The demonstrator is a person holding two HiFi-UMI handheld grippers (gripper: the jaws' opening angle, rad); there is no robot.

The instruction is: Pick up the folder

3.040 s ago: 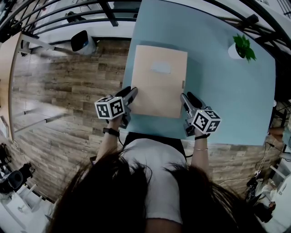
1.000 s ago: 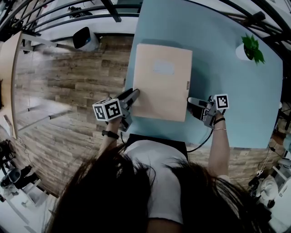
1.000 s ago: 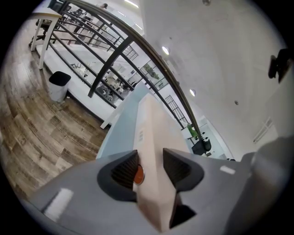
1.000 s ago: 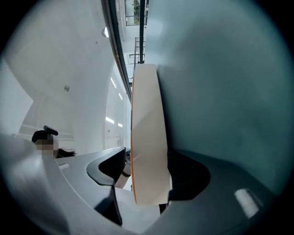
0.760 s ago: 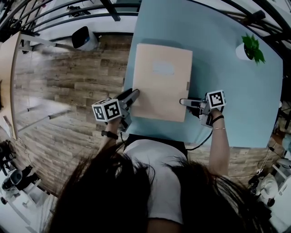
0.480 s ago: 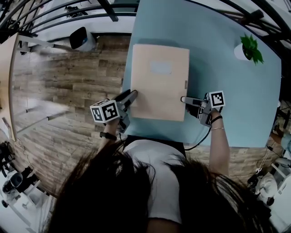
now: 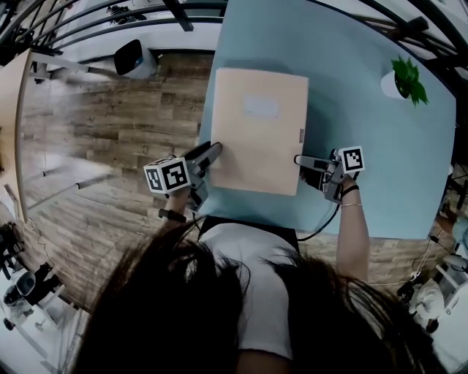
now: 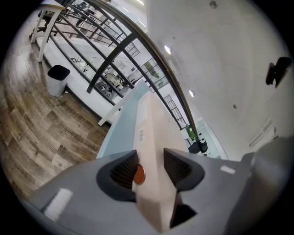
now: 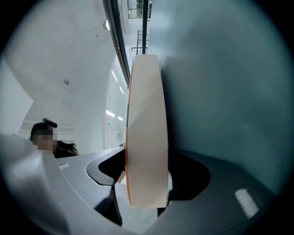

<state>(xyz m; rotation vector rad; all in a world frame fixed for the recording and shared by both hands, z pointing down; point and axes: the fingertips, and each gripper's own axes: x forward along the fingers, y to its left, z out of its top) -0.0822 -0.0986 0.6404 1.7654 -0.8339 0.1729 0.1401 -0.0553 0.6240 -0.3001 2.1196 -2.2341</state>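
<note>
On the smooth pale-blue table (image 7: 365, 146), we grip the flat, rectangular beige folder (image 7: 257, 131): left gripper (image 7: 208, 155) has its ribbed jaws closed on the near-left edge, right gripper (image 7: 303, 161) on the right edge. Far right, a white pot (image 7: 390, 84) holds a leafy plant (image 7: 408, 75).

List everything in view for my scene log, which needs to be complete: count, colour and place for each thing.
folder: one, pale peach, over the left part of the table, its near corners between the grippers' jaws
table: one, light blue, centre and right of the head view
potted plant: one, green leaves in a white pot, far right of the table
bin: one, dark with a white shell, on the floor far left
floor: brown wood planks, left of the table
railing bars: several, black, along the far edge
left gripper: one, grey, shut on the folder's near left corner
right gripper: one, grey, shut on the folder's near right edge
person's top: one, white, bottom centre
</note>
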